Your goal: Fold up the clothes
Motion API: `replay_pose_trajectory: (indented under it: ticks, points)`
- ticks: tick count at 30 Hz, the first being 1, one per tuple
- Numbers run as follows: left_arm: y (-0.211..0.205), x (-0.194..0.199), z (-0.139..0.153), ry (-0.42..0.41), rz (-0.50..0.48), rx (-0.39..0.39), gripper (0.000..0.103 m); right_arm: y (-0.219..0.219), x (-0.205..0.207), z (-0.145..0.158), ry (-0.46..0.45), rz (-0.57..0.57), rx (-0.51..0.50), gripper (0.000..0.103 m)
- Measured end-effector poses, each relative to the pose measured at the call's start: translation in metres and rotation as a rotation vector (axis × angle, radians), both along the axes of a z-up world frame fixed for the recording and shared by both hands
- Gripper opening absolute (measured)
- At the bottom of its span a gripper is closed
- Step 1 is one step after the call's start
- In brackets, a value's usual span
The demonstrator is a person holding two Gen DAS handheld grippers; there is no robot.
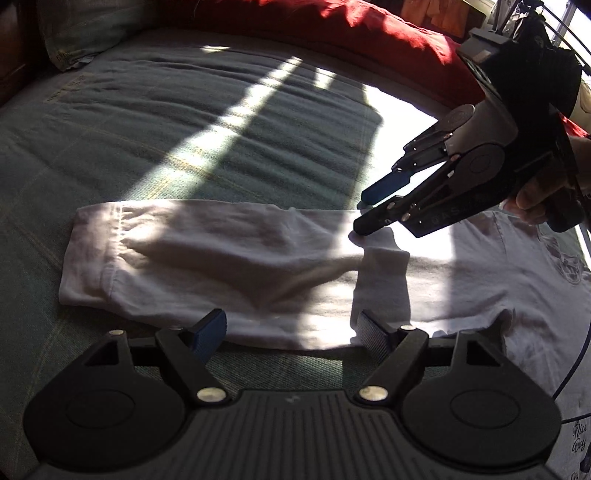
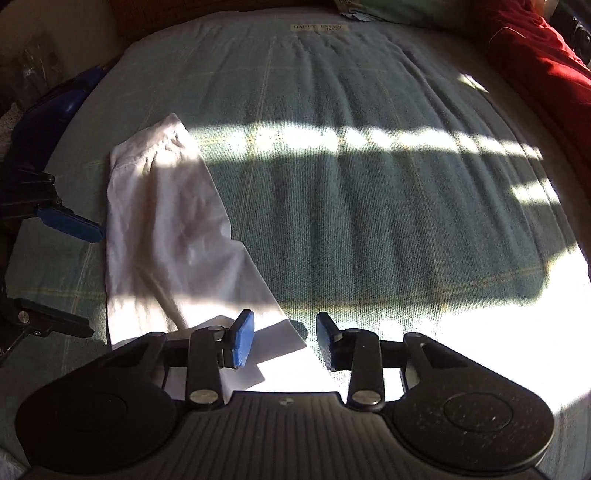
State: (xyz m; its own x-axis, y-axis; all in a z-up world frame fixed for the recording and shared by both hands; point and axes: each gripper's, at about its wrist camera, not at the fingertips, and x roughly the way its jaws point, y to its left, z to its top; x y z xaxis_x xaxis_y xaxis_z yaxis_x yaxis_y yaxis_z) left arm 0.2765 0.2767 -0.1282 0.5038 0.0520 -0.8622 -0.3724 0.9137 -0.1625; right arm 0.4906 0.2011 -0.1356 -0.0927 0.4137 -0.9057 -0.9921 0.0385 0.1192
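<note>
A white T-shirt (image 1: 207, 266) lies flat on a green bedspread (image 1: 184, 122), partly folded, with a printed front at the right (image 1: 565, 266). My left gripper (image 1: 293, 332) is open and empty, its pads at the shirt's near edge. My right gripper (image 1: 364, 218) shows in the left wrist view, open, its tips just above the shirt's far edge at a small raised fold. In the right wrist view the right gripper (image 2: 284, 339) is open over the shirt's corner (image 2: 166, 236), holding nothing. The left gripper's fingers (image 2: 70, 225) show at the left.
A red quilt (image 1: 369, 26) lies along the far side of the bed, also in the right wrist view (image 2: 535, 55). A green pillow (image 1: 81, 29) sits at the far left. Bright sun patches and shadows cross the bedspread (image 2: 369, 184). A cable (image 1: 576, 354) hangs at the right.
</note>
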Motion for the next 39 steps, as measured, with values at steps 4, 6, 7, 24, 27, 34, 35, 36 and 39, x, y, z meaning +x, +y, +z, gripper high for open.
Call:
replay_pose_trajectory:
  ticks: [4,6,7,24,27,34,35,36,39]
  points:
    - [0.003,0.000,-0.001,0.004,0.015,-0.006,0.078,0.009,0.001,-0.015,0.008,0.073,-0.045,0.027]
    - [0.006,0.001,-0.002,0.006,0.027,-0.015,0.078,0.011,-0.005,-0.011,-0.002,0.097,-0.059,0.001]
    - [0.007,0.002,-0.003,0.004,0.033,-0.020,0.078,0.012,-0.008,-0.009,-0.022,0.109,-0.062,0.001]
    - [0.045,-0.004,-0.016,0.028,0.110,0.077,0.078,0.039,-0.029,0.025,0.075,-0.040,0.040,0.016]
    - [0.062,-0.017,-0.016,0.000,0.135,0.017,0.077,0.044,-0.051,0.006,0.086,-0.031,0.026,0.017]
    - [0.073,-0.036,0.015,-0.084,0.199,0.048,0.077,0.049,-0.053,-0.006,0.134,-0.215,0.079,0.022]
    - [0.076,-0.037,0.017,-0.107,0.193,0.044,0.077,0.044,-0.051,-0.003,0.132,-0.252,0.085,0.022]
    - [0.079,-0.036,0.017,-0.117,0.185,0.041,0.078,0.039,-0.050,-0.001,0.128,-0.290,0.090,0.022]
    - [0.079,-0.021,0.014,-0.094,0.167,0.052,0.077,0.011,-0.049,0.007,0.125,-0.412,0.107,0.024]
